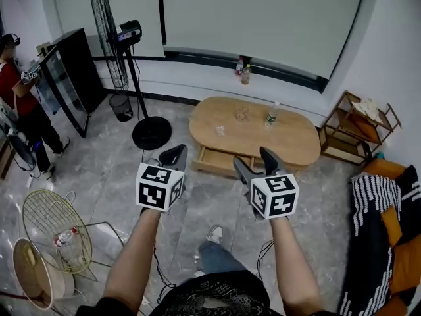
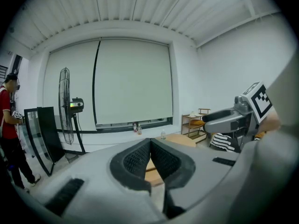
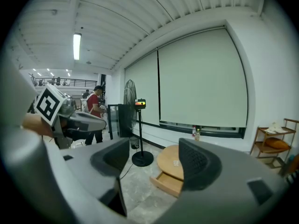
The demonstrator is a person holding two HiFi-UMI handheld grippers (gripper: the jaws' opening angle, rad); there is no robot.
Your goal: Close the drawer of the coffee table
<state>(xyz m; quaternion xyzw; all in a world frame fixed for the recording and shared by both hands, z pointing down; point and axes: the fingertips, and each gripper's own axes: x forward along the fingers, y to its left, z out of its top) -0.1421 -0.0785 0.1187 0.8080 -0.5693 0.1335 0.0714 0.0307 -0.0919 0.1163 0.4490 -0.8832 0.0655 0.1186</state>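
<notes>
Approach step, by my reading: shallow light-wood drawer stood pulled out from near long edge of low oval light-wood worktop, toward person. Both claws hung well apart from it, above floor. State: left claw clenched, tips together, nothing between; right claw released, empty. Next move called for reaching drawer front, then square push until flush.

Nothing legible is showing anywhere — the left marker cube and the right marker cube are carrying only black-and-white square patterns, and the label of the bottle on the desk is coming out too small to read.
</notes>
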